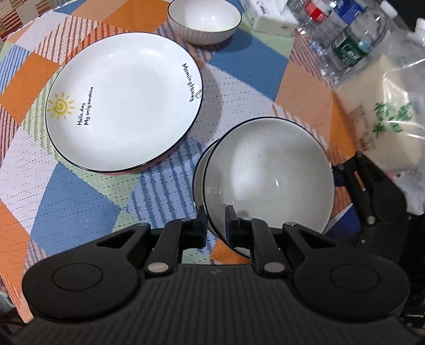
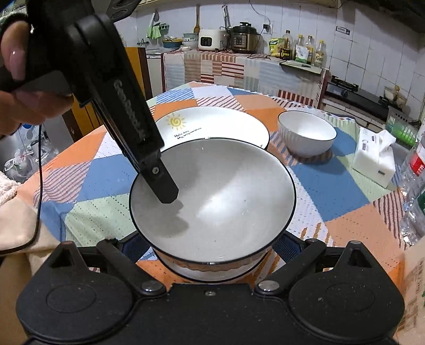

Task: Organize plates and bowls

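1. Sitting at about ten o'clock in the left wrist view, the big plate (image 1: 123, 102) with the sun drawing rests flat on the patchwork tablecloth (image 1: 79, 201). A second rim shows just under its near edge, so I judge two plates are already stacked there (hard to be sure).

2. At twelve o'clock stands a ribbed bowl (image 1: 204, 20), upright, empty, well apart from the others. It is not yet gathered.

3. At about five o'clock of the plate, the left gripper (image 1: 215, 225) is clenched on the near rim of the upper bowl (image 1: 268, 175), one finger outside the wall and one inside. This bowl tilts over a lower bowl (image 1: 199, 172), whose rim peeks out on its left.

4. In the right wrist view the same upper bowl (image 2: 212, 196) fills the centre, with the lower bowl (image 2: 212, 270) beneath it at six o'clock. The right gripper (image 2: 212, 249) has its fingers spread on either side of the pair; the tips are hidden behind the bowls, so I cannot tell whether they press the lower one.

5. At two o'clock are a tissue box (image 2: 374, 162) and water bottles (image 1: 348, 34), no part of the job.

6. Judged progress: past halfway. The upper bowl must settle into the lower, and the far ribbed bowl must join them.
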Available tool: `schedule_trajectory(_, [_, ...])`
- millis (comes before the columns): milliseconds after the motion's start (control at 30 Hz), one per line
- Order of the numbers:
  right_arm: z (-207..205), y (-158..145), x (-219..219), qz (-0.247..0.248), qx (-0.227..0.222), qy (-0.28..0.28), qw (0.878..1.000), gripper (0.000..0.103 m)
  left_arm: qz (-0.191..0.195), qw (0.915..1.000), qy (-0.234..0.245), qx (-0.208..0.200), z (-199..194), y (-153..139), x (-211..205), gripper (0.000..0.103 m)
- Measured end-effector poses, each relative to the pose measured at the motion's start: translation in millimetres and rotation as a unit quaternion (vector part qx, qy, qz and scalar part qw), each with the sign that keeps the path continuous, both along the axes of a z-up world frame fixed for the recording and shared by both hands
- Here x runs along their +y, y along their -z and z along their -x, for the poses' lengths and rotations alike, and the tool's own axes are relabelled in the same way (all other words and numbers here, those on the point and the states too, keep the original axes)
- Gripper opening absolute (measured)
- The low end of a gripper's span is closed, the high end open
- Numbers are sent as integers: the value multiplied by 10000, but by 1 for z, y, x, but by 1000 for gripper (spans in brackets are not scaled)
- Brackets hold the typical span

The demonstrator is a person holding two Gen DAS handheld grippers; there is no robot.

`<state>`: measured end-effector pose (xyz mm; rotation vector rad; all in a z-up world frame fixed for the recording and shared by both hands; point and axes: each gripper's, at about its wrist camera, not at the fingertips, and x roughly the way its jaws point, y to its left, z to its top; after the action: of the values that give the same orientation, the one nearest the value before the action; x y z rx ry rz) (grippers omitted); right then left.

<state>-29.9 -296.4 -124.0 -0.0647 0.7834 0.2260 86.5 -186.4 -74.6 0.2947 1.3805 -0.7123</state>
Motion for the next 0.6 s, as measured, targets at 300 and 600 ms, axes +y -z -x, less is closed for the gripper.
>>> schedule_trajectory(300, [-7,6,4,167,59,-115,9998,99,-679,9929,498,-840,18,7,-22,16])
schedule_trajectory(600, [-5,6,7,342,206,-257,9989,99,-801,9926,448,-801,18,17,-24,19])
